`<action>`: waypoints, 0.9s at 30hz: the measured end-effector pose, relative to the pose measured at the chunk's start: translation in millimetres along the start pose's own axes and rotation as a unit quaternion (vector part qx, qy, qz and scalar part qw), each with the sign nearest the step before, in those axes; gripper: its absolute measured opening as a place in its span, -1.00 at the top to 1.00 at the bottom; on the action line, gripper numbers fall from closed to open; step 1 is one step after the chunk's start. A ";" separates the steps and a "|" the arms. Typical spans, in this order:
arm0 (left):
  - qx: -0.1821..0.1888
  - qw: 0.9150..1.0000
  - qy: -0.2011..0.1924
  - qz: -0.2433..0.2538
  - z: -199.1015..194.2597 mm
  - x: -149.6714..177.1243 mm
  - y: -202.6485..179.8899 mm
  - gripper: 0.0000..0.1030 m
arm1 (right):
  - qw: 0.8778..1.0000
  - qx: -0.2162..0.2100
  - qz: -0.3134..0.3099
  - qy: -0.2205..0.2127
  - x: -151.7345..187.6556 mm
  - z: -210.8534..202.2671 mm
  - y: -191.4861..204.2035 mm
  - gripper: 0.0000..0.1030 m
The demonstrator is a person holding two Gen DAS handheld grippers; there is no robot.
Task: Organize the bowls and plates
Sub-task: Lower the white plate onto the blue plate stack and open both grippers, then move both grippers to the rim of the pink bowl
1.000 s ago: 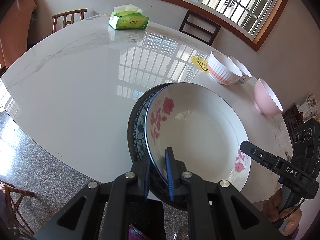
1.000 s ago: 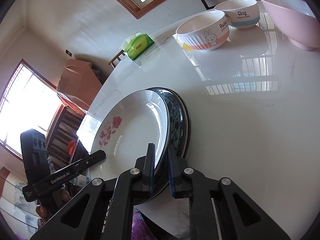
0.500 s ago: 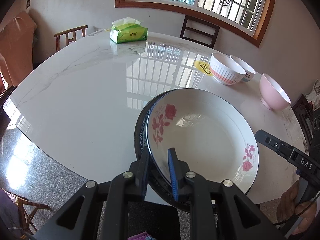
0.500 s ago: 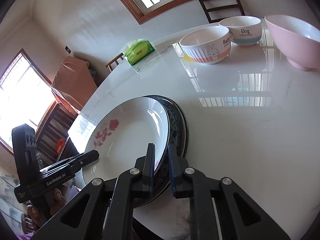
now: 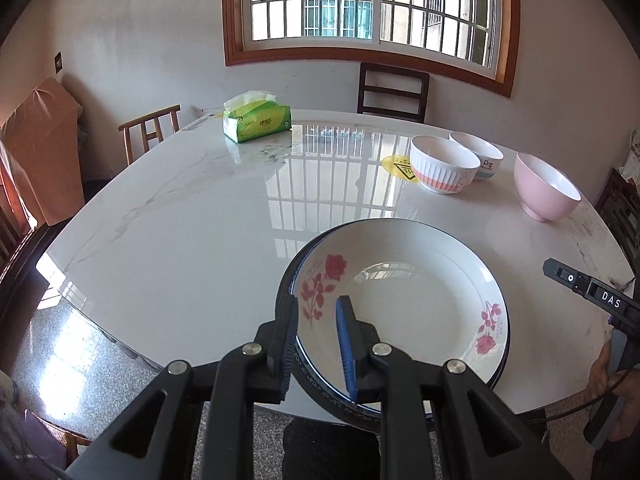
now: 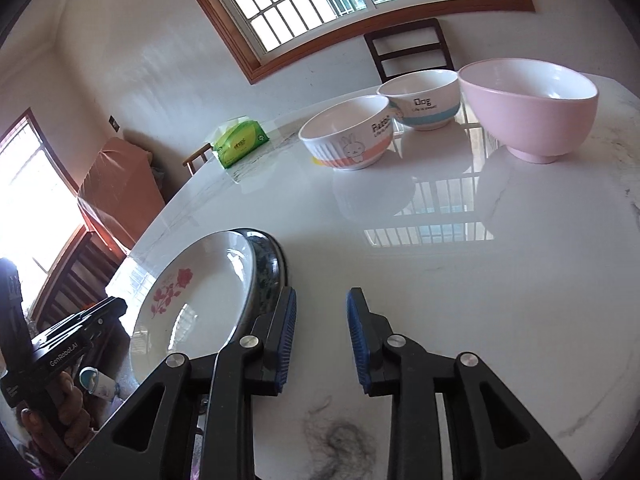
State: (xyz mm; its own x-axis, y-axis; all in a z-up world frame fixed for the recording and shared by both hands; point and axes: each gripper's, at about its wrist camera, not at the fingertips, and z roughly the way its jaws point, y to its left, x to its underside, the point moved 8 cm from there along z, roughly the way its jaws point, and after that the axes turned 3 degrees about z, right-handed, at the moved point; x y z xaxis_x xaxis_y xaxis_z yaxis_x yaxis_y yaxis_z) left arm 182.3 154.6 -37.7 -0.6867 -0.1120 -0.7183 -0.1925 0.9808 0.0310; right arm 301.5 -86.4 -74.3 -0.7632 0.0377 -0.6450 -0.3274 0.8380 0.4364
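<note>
**2 stacked plates at the near table edge, 3 bowls beyond**

The left gripper (image 5: 318, 340) is seen astride the rim of the rose plate (image 5: 400, 308), which is stacked on a dark plate (image 5: 320, 394) overhanging the table (image 5: 180, 232); whether its pads press the rim cannot be told. The right gripper (image 6: 322, 336) is opening, nothing between its jaws, just beside the stack. Farther off, a rabbit bowl (image 6: 348, 134), a "Dog" bowl (image 6: 424, 100) and a pink bowl (image 6: 532, 108) are placed. A tissue pack (image 5: 257, 121) is farthest.
</note>
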 end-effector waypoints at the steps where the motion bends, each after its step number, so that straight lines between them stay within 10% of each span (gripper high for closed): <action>1: 0.001 1.000 0.000 0.003 0.1 -0.1 -3.3 0.61 | 1.000 0.014 0.003 -0.011 -3.8 -5.3 -13.5 0.44; 12: 0.030 0.997 -0.012 0.070 2.8 -16.1 -83.2 0.61 | 0.985 0.143 0.047 -0.086 -41.1 -61.0 -147.0 0.20; 27: 0.090 0.987 0.023 0.128 41.5 -55.3 -210.0 0.61 | 0.966 -0.024 0.249 -0.070 -45.2 -63.2 -219.1 -0.02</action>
State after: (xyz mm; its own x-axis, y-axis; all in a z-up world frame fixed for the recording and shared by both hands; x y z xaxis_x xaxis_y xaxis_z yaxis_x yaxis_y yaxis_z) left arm 289.8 -38.5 -33.3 -0.7288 0.1404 -0.6702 0.1166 0.9899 0.0805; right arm 372.5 -306.1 -101.1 -0.7510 0.5060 -0.4242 0.0335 0.6708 0.7409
